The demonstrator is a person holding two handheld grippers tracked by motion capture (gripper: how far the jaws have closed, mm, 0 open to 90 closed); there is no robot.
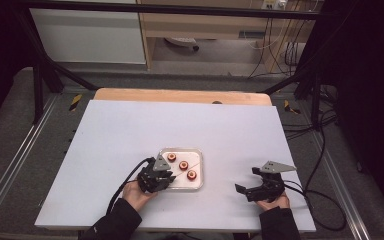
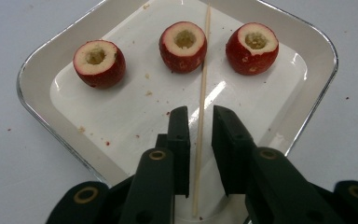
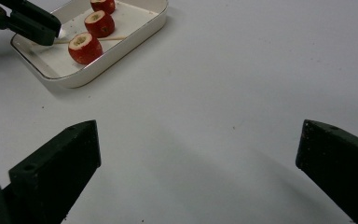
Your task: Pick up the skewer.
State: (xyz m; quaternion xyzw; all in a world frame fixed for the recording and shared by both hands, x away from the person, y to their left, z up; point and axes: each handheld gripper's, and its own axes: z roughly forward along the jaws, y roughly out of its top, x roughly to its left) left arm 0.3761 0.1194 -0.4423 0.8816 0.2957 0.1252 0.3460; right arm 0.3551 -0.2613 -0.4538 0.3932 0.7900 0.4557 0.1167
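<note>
Skewer (image 2: pixel 200 116) lengthwise across tray (image 2: pixel 42 116)

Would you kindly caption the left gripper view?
Left gripper straddling a wooden skewer in a white tray with three cored red fruits.

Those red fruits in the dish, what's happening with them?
A person holds a gripper in each hand at a white table. The left gripper is over a white dish with three cored red fruits and a thin wooden skewer. The skewer runs between its jaws, which are not yet pressed onto it. The right gripper waits wide open above the table, off to the side. No fruit is on the skewer yet.
</note>
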